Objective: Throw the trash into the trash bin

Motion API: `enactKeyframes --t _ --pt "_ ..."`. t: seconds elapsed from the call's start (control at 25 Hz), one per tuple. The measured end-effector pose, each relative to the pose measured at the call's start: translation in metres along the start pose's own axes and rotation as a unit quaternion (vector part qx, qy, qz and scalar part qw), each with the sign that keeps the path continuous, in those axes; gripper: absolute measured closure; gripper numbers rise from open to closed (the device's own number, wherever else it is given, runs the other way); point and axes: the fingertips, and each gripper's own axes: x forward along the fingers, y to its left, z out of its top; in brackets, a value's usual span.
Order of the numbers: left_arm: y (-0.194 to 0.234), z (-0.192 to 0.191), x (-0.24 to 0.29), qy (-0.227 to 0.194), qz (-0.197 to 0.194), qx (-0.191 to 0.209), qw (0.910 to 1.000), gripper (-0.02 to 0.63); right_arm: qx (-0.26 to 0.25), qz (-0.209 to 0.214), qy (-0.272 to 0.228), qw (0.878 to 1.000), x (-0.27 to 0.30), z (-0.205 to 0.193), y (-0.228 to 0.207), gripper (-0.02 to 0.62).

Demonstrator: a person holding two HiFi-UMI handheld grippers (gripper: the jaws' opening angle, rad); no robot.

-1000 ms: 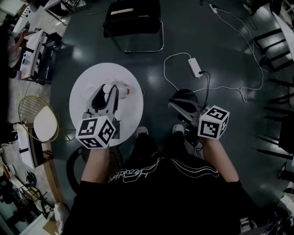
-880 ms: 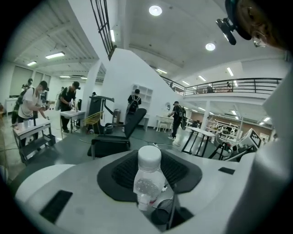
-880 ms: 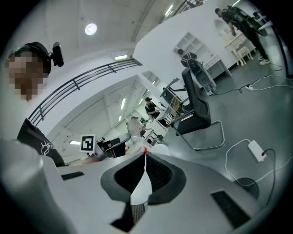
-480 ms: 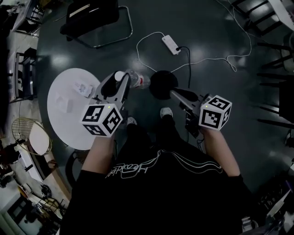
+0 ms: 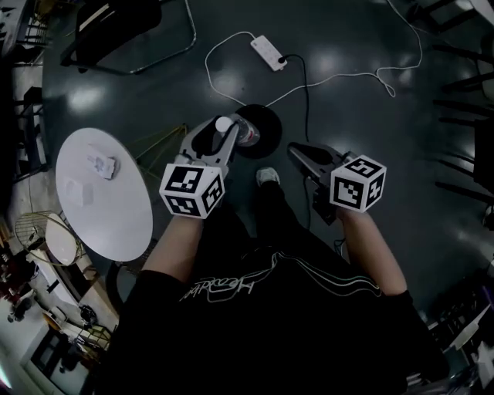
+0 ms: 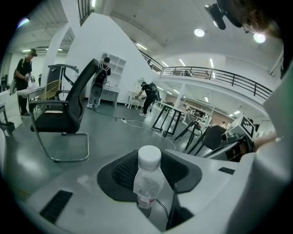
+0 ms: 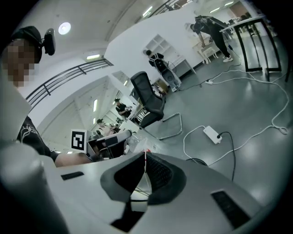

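A clear plastic bottle (image 5: 244, 133) with a white cap stands between the fingers of my left gripper (image 5: 218, 129), which is shut on it. In the left gripper view the bottle (image 6: 147, 180) is upright between the dark pads. In the head view it hangs over the left rim of the round black trash bin (image 5: 264, 122) on the floor. My right gripper (image 5: 296, 151) is shut with nothing seen between its pads, just right of the bin. In the right gripper view its pads (image 7: 158, 176) meet in a thin slit.
A round white table (image 5: 116, 212) with small white scraps (image 5: 102, 164) stands at the left. A white power strip (image 5: 265, 45) and its cables lie on the dark floor beyond the bin. A black chair (image 5: 108, 23) stands far left. A shoe (image 5: 268, 177) shows below the bin.
Both grippers have swung away from the white table toward the black bin. The bottle, held throughout, has gone from above the table to over the bin's rim.
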Motion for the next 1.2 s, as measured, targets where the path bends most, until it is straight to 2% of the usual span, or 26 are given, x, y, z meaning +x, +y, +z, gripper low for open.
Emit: enactKeyframes --t 0.12,0.24,0.36,0.52,0.84,1.04,1.2 --pt "0.004 -0.035 0.036 0.025 0.002 -0.003 0.9997 0.454 -0.004 -0.021 0.026 0.999 0.009 -0.016 -0.037 0.560" --pt "0.007 -0.082 0.060 0.059 0.007 -0.008 0.9982 0.455 -0.030 -0.052 0.069 0.996 0.015 -0.042 -0.067 0.560" --pt "0.017 -0.115 0.078 0.089 0.021 -0.014 0.9957 0.455 -0.049 -0.051 0.095 0.993 0.027 -0.054 -0.083 0.560" --pt "0.024 -0.152 0.097 0.123 0.034 -0.019 0.9916 0.454 -0.047 -0.047 0.113 0.991 0.042 -0.066 -0.099 0.560" --pt "0.042 -0.189 0.118 0.149 0.052 -0.037 0.9868 0.454 -0.025 -0.046 0.173 0.983 0.070 -0.115 -0.125 0.560" --pt "0.049 -0.208 0.125 0.167 0.053 -0.060 0.9827 0.454 -0.012 -0.036 0.181 0.983 0.074 -0.128 -0.124 0.560" --pt "0.047 -0.224 0.126 0.193 0.048 -0.060 0.9782 0.405 0.000 -0.036 0.178 0.983 0.073 -0.131 -0.127 0.560"
